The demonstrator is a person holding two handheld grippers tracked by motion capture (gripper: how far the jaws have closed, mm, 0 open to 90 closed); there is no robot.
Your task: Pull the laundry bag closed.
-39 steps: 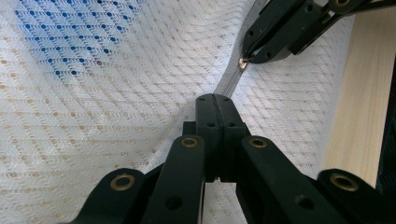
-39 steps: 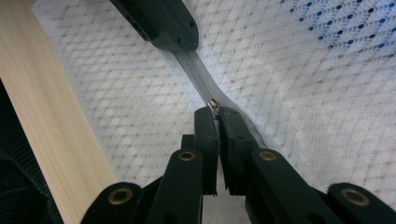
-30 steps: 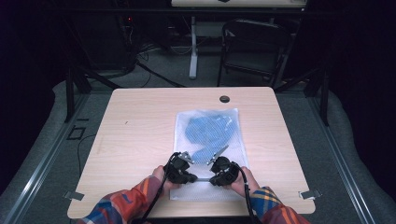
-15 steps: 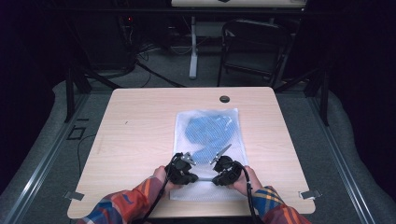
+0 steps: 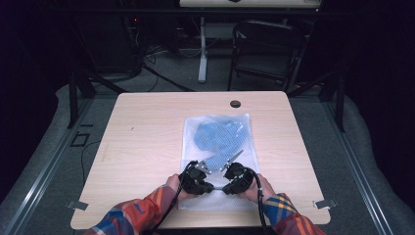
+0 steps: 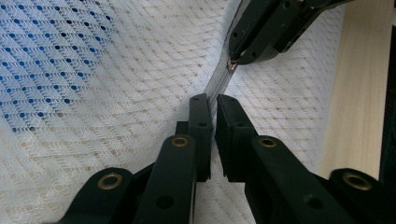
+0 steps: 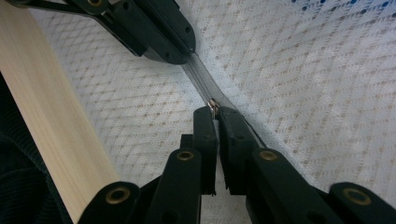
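Note:
A white mesh zip bag (image 5: 193, 125) lies flat on the wooden table (image 5: 147, 137) with a blue garment (image 5: 218, 134) inside it. At the bag's near end my two grippers face each other along the zipper strip (image 6: 219, 84). My left gripper (image 6: 214, 100) (image 5: 211, 188) is pinched on the strip, which runs in between its jaws; those jaws have just been easing open a little. My right gripper (image 7: 215, 112) (image 5: 225, 189) is shut on the small metal zipper pull (image 7: 213, 105). The pull (image 6: 230, 66) sits a short way from the left jaws.
The table's near edge (image 7: 56, 130) runs close beside the bag's end. A round cable hole (image 5: 235, 104) sits at the table's far edge. A black chair (image 5: 266, 49) and a table leg (image 5: 202, 49) stand on the floor beyond. A person's plaid sleeves (image 5: 132, 215) come in from the bottom.
The left gripper has edged slightly to the right, toward the right gripper. The right gripper and the bag have kept still.

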